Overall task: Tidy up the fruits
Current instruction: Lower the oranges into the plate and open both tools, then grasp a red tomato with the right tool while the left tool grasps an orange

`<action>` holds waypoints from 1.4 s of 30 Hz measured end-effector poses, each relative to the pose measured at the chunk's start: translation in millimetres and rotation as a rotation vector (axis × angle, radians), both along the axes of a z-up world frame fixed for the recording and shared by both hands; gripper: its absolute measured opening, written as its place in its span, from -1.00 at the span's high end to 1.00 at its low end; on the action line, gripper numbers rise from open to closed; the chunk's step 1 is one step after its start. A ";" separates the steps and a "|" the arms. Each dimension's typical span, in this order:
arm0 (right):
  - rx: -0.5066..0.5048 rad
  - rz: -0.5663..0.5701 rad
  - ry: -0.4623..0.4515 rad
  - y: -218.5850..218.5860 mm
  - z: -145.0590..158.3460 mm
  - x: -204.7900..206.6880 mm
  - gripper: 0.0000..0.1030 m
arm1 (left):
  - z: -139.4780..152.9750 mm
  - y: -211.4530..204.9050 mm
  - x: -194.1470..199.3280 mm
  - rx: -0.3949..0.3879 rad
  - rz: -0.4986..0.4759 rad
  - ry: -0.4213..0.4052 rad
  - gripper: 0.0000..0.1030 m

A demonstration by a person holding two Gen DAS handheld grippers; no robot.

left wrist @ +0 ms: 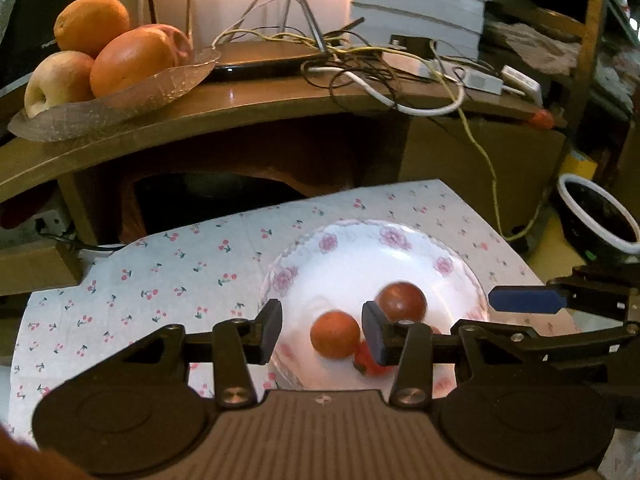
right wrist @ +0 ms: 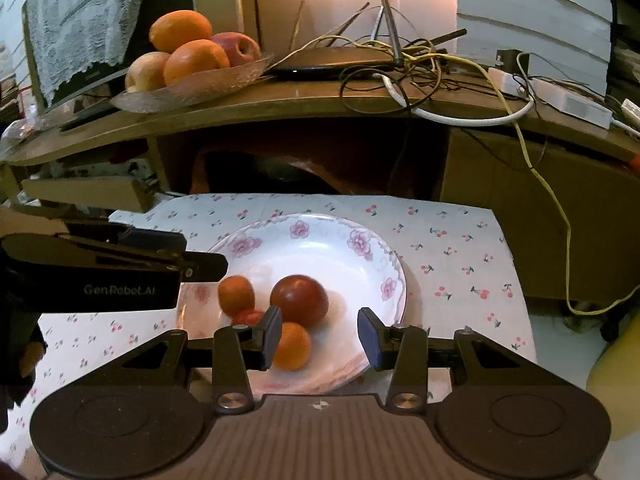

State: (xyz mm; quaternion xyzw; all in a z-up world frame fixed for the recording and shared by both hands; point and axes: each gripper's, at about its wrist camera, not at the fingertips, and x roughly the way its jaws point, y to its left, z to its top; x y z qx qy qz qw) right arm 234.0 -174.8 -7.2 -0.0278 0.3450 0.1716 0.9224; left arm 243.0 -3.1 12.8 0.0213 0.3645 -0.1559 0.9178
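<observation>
The left tongs [left wrist: 322,330] sit nearest the lens, jaws parted and empty; the last numbers show no motion worth telling. The right tongs [right wrist: 318,338] are likewise parted, gripping nothing.

The relation that matters: the small fruits lie just ahead of and below both tongs, in the flowered plate [right wrist: 360,240]. From the left wrist view, a small orange fruit [left wrist: 335,334] shows in the gap between the fingers, lower down in the dish, not touched. From the right wrist view, another small orange fruit [right wrist: 292,346] sits just beside the left-hand pad, partly behind it, with the dark red fruit [right wrist: 299,300] ahead of it. These fruits are round, so no long axis governs the grasp. Each hand seems about equally near; the left is better lined up with its fruit.

The plate rests on a cherry-print cloth [right wrist: 448,248] over the counter. Behind stands a wooden shelf [right wrist: 304,100] with a leaf-shaped dish [right wrist: 192,88] of oranges and apples, a likely destination, beside tangled cables [right wrist: 420,64].
</observation>
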 end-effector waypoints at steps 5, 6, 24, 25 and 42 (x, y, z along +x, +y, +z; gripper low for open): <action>-0.003 0.042 0.014 -3.9 2.8 -17.8 0.17 | 1.8 -2.2 -17.6 0.014 -0.044 0.006 0.05; -0.003 0.052 0.017 -5.0 3.2 -21.7 0.17 | 2.4 -2.3 -22.0 0.018 -0.050 0.008 0.05; -0.028 0.089 0.099 -21.1 -7.6 -42.5 0.16 | -37.4 -21.8 -76.5 0.059 -0.115 0.148 0.05; -0.030 0.092 0.103 -20.4 -8.8 -42.7 0.16 | -39.8 -21.7 -75.2 0.056 -0.110 0.150 0.05; -0.014 0.173 0.128 0.1 -15.5 -41.5 0.07 | -41.9 -9.6 -79.9 0.082 -0.114 0.142 0.31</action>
